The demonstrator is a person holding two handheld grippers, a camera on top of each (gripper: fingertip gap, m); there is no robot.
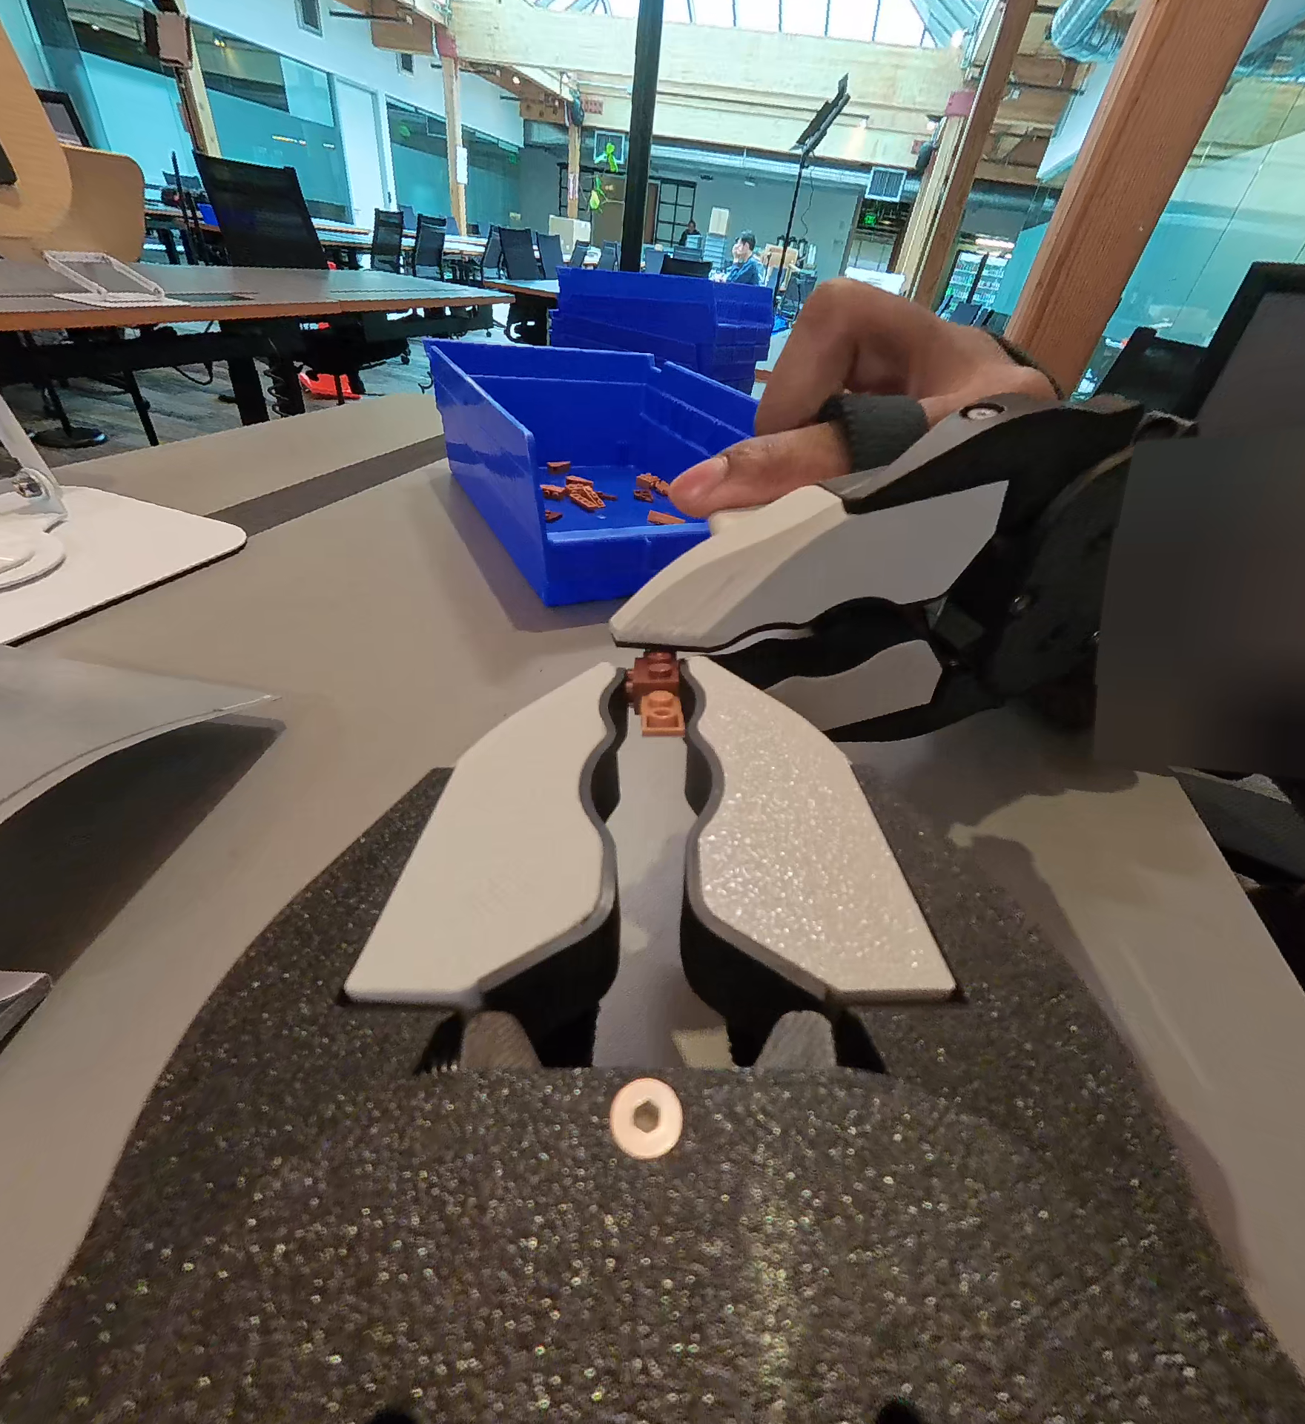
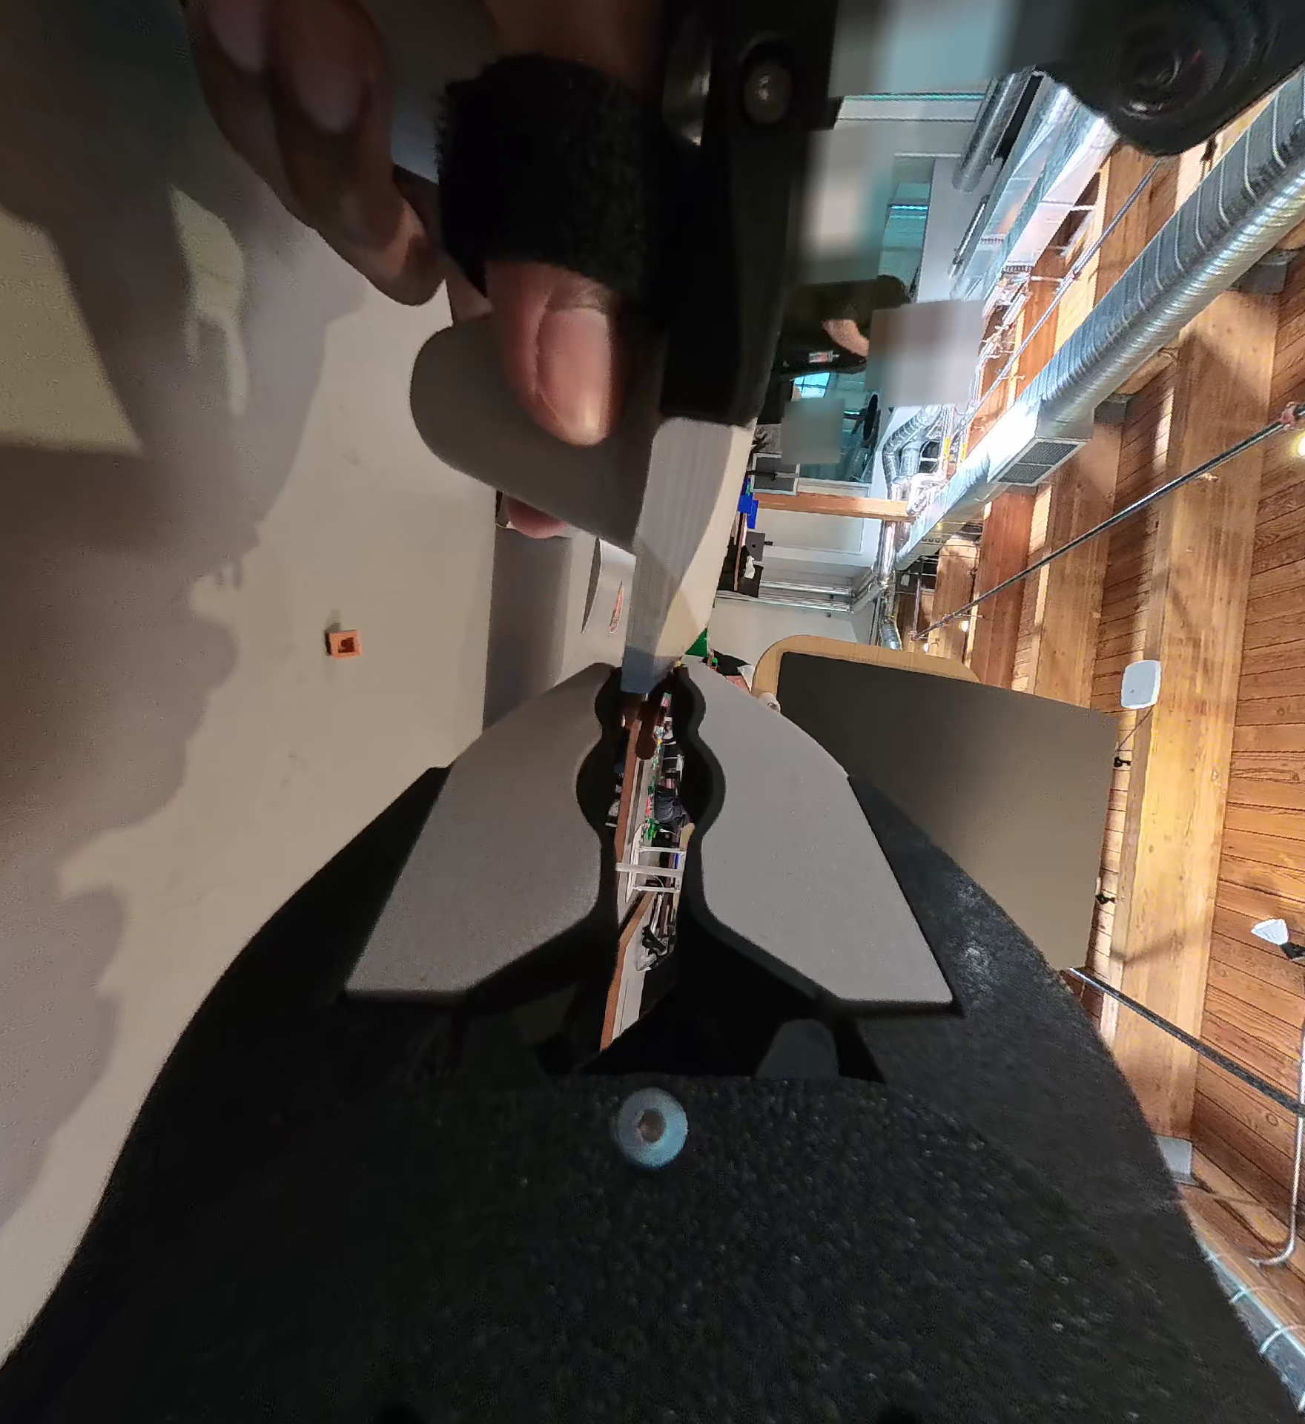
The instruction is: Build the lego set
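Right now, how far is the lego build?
Early stage. Done: two small brown pieces look joined. In hand: the left gripper is shut on them, and the right gripper meets them from the side. Left: many brown parts lie in the blue bin, and one orange piece lies on the table.

Brown lego piece (image 1: 657, 693), blue bin (image 1: 495, 470)

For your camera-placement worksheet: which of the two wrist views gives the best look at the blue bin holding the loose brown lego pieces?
The left wrist view. There the blue bin sits open on the grey table with brown pieces visible on its floor, partly hidden by the right gripper. The right wrist view, rolled sideways, does not show the bin.
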